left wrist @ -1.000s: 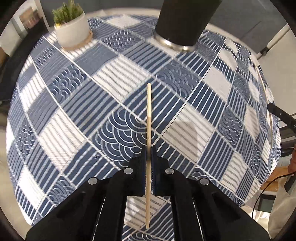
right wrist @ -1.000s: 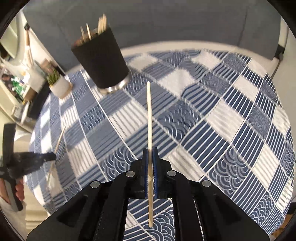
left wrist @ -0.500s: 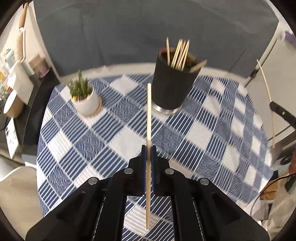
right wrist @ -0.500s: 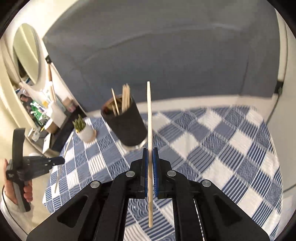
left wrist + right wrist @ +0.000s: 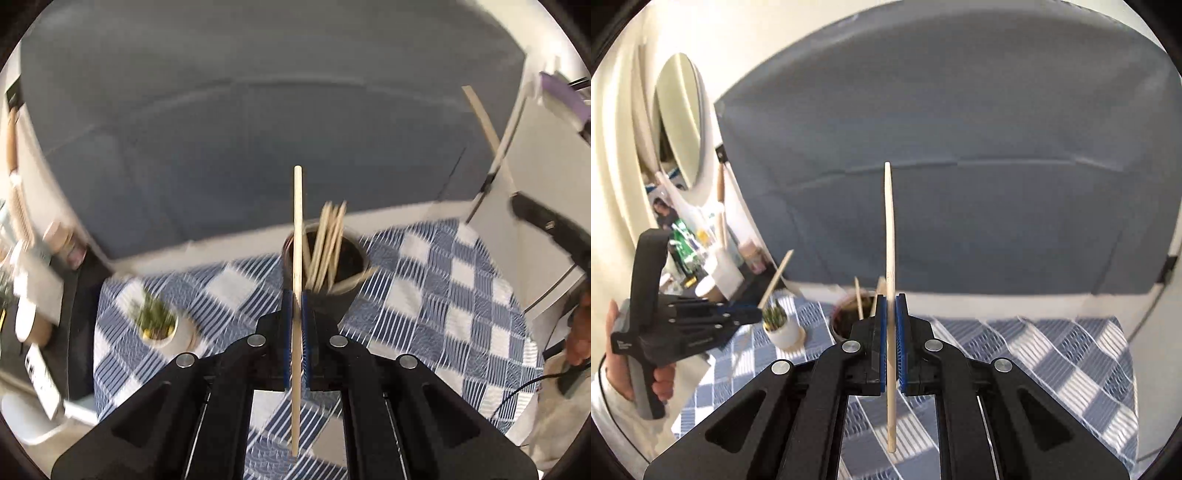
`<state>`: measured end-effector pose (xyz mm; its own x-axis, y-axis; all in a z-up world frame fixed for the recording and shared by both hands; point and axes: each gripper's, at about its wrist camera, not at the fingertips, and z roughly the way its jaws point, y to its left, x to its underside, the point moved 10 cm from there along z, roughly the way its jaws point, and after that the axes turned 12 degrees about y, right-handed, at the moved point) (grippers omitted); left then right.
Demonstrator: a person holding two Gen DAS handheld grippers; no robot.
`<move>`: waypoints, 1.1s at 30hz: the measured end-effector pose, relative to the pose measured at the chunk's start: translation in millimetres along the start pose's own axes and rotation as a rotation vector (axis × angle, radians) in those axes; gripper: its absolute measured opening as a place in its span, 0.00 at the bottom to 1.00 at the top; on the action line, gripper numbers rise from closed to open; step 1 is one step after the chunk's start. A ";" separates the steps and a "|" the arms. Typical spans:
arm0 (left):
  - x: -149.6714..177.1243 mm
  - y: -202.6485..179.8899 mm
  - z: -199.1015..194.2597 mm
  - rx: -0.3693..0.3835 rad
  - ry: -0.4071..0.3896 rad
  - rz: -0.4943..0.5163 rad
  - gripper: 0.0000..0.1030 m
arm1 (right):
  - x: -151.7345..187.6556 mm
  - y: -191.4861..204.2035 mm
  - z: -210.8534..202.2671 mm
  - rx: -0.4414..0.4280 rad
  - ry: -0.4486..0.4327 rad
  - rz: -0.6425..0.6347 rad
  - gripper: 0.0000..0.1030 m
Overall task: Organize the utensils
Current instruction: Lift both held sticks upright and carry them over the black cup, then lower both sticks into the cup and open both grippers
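Note:
My left gripper (image 5: 295, 295) is shut on a wooden chopstick (image 5: 297, 229) that stands upright between its blue pads. It is above the table, just in front of a dark cup (image 5: 343, 291) holding several chopsticks. My right gripper (image 5: 891, 299) is shut on another wooden chopstick (image 5: 891, 229), also upright, with the same cup (image 5: 846, 325) just behind and below it. The left gripper also shows in the right wrist view (image 5: 753, 314) at the left, holding its chopstick (image 5: 775, 278). The right gripper shows blurred at the right edge of the left wrist view (image 5: 517, 206).
The round table has a blue and white checked cloth (image 5: 443, 280). A small potted plant in a white pot (image 5: 157, 325) stands left of the cup. A grey sofa (image 5: 960, 166) fills the background. A cluttered shelf (image 5: 701, 258) is at the left.
Both grippers have risen and tilted up, each still holding its chopstick. The cup now sits close in front of both, and its open top is in view.

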<state>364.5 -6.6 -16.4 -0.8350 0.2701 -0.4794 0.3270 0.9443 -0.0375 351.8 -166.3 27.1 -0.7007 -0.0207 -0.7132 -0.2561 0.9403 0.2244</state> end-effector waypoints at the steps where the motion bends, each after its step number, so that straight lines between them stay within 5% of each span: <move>1: -7.8 -3.6 -2.7 0.016 -0.024 0.009 0.05 | -5.7 1.3 5.5 -0.017 -0.013 0.000 0.05; 11: -82.1 -3.8 -12.8 0.293 -0.299 -0.018 0.05 | -35.6 1.8 72.1 -0.216 -0.077 0.091 0.05; 17: -100.2 18.9 24.4 0.388 -0.329 -0.072 0.05 | -46.2 13.6 119.5 -0.249 -0.058 0.059 0.05; 33: -99.3 0.6 112.1 0.330 -0.296 0.007 0.05 | -25.5 9.7 209.2 -0.283 -0.017 0.058 0.05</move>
<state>497.2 -53.9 -67.1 -0.6851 0.1651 -0.7095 0.4960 0.8191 -0.2883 506.5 -85.5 -91.4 -0.7088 0.0387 -0.7043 -0.3929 0.8076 0.4397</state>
